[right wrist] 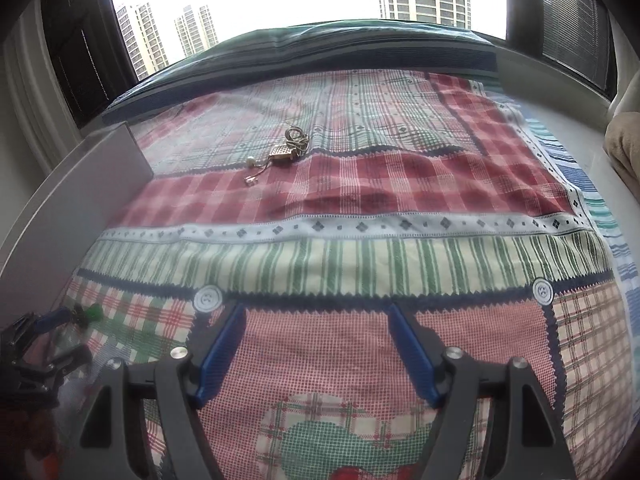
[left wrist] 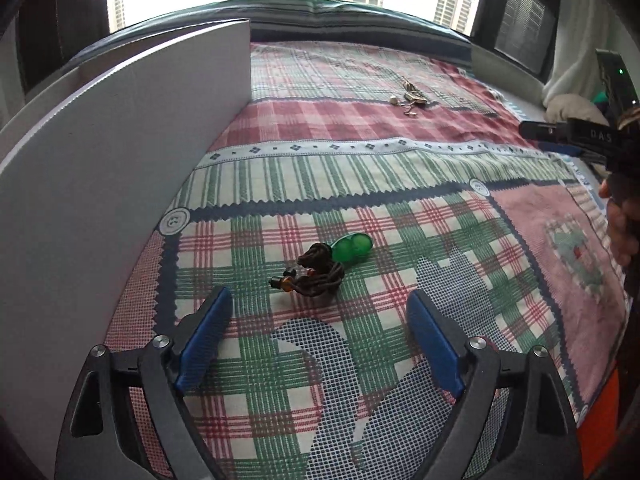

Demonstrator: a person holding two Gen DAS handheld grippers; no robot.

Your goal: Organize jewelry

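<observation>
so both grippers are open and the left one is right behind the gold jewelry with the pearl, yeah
Not quite. The left gripper is open, as is the right gripper, but what lies just ahead of the left one is the dark cord necklace with the green pendant, as the left wrist view shows. The gold jewelry lies much farther up the quilt.

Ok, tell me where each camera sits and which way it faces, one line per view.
Left wrist: sits on the left claw, jaws open, looking along the checked bedspread toward the window; ahead lies a dark cord necklace with green pendant; the right claw shows at right.
Right wrist: sits on the right claw, jaws open, facing the window; ahead lies gold jewelry; the left claw shows at lower left.
Shared: bedspread, both jewelry piles, white board, the towers outside.
</observation>
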